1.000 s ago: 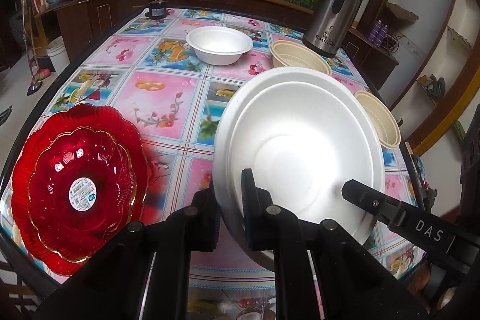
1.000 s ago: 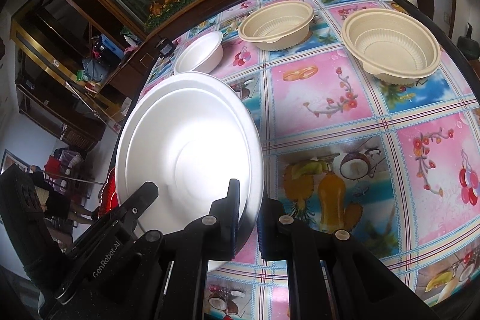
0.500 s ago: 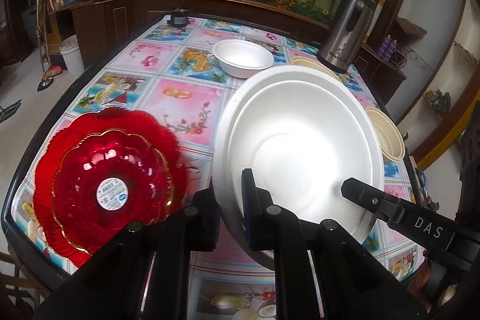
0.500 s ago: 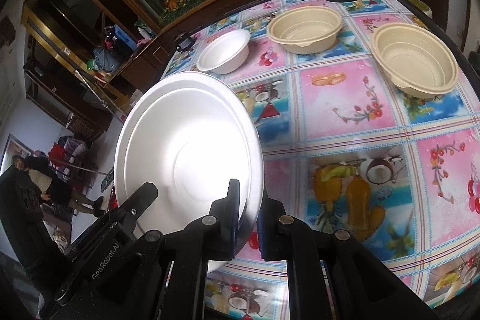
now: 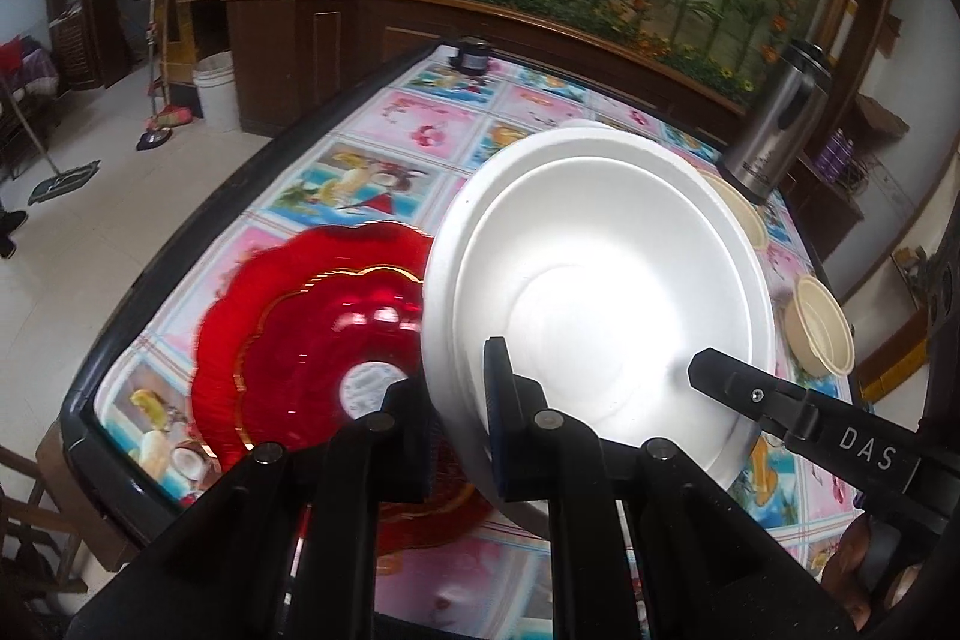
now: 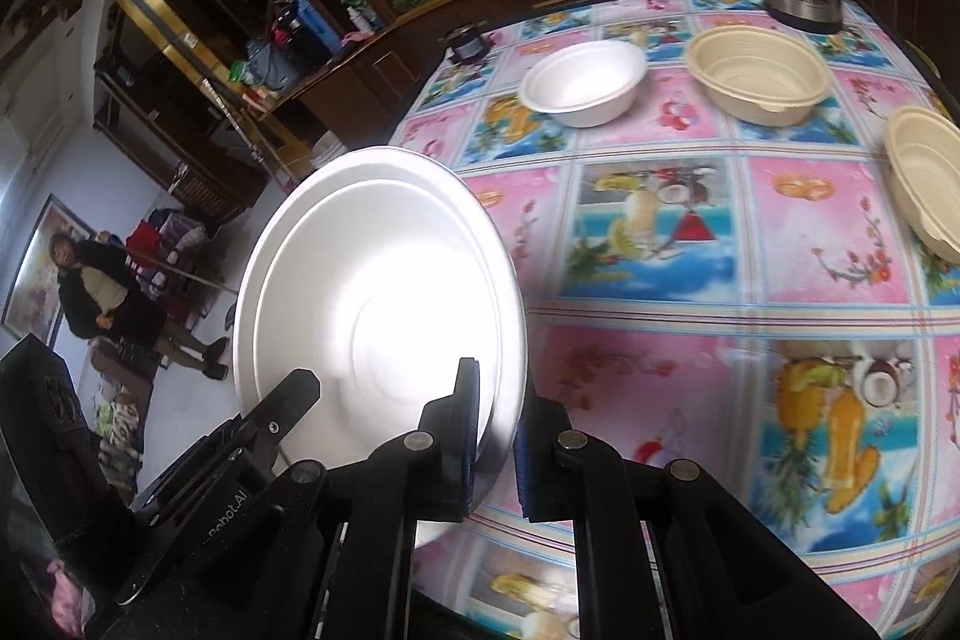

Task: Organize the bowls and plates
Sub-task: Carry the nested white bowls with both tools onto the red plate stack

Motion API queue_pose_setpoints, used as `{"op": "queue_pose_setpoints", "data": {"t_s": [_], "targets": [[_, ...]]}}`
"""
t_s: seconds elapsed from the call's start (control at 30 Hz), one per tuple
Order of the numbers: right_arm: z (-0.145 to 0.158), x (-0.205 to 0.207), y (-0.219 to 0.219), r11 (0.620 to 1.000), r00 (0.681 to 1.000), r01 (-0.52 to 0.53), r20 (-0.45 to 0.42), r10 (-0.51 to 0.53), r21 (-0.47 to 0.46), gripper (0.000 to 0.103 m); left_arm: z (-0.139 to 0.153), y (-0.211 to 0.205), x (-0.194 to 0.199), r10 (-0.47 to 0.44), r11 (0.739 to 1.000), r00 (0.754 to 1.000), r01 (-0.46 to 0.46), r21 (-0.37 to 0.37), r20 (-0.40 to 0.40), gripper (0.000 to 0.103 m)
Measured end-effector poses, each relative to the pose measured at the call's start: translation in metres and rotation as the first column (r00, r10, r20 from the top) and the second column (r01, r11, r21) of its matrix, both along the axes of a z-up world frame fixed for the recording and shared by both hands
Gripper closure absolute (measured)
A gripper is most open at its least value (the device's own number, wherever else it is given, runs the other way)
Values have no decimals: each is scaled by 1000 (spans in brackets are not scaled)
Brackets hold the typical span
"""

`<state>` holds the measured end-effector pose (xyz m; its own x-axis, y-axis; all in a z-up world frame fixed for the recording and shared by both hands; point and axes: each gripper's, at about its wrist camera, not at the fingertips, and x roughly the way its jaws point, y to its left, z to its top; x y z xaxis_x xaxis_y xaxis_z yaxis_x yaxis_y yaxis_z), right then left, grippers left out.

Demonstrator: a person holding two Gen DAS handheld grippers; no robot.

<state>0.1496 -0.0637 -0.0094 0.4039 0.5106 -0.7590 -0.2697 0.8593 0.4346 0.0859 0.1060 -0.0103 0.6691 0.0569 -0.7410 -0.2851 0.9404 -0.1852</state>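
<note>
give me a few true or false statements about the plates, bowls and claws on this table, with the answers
1. Both claws grip the rim of the same white plate. True: the left claw and the right claw each pinch its edge.
2. The white plate lies flat on the table. False: it is held tilted above the table.
3. A smaller red plate sits on a larger red plate. True.
4. Three beige bowls are stacked together. False: only two show, the far beige bowl and the near beige bowl, standing apart.
5. The small white bowl holds food. False: it looks empty.
</note>
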Motion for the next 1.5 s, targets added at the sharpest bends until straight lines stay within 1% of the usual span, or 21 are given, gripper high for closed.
{"op": "queue_pose_setpoints", "data": {"t_s": [0.27,0.47,0.57,0.97,1.5], "targets": [[0,3,52,995,995,-96,-1,96,-8,93,-4,45,-9,94,995,996,-94,-19,-5,92],[-2,4,80,989,989,-145,-10,145,-18,93,-8,61,-12,134,990,991,-135,-31,-14,92],[-7,5,88,987,987,-159,-22,159,-21,93,-14,65,-12,144,989,989,-145,-33,-33,92],[-37,6,95,983,981,-175,-89,170,-52,93,-41,66,-9,138,990,985,-141,-30,-101,91],[-47,6,100,981,979,-181,-114,172,-75,93,-48,67,-6,136,990,983,-139,-20,-120,91]]}}
